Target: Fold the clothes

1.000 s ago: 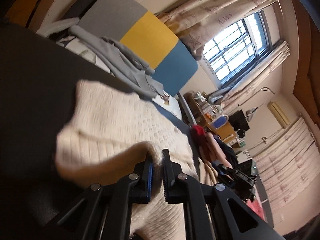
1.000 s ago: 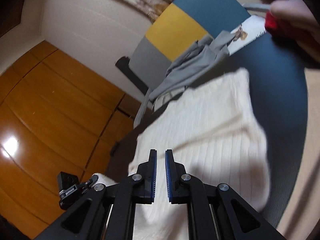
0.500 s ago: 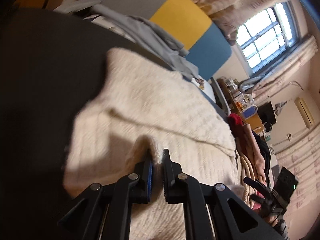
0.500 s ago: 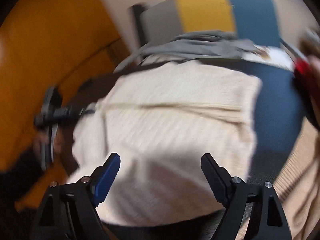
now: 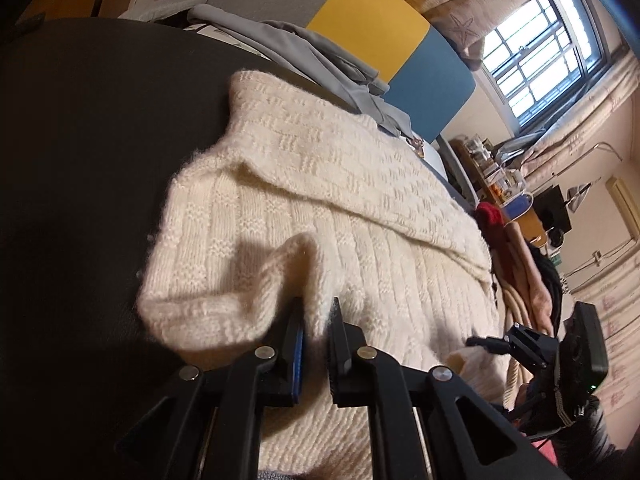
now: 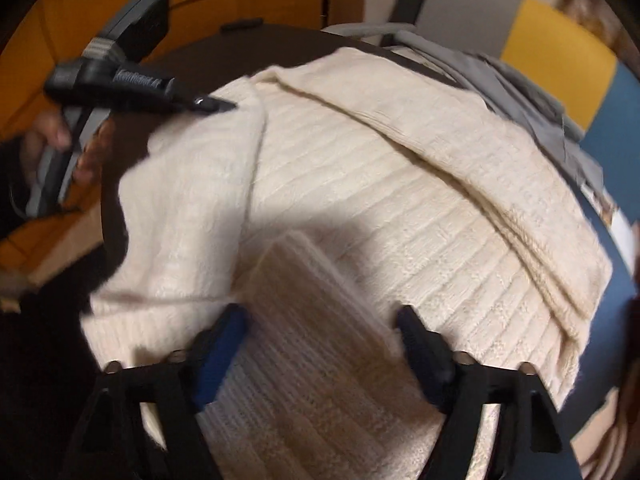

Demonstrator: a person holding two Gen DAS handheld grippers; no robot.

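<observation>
Cream ribbed knit sweater (image 5: 360, 216) fold pinched by left gripper (image 5: 316, 320); right gripper (image 6: 320, 336) released, now closing around sleeve, regrasp likely.

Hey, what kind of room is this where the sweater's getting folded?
Most likely a bedroom at home: a padded grey, yellow and blue headboard behind the cream sweater, a curtained window, and a cluttered desk beyond.

Faint, blurred pale lettering, perhaps a brand, unreadable, on the left gripper (image 6: 120, 80) body.
</observation>
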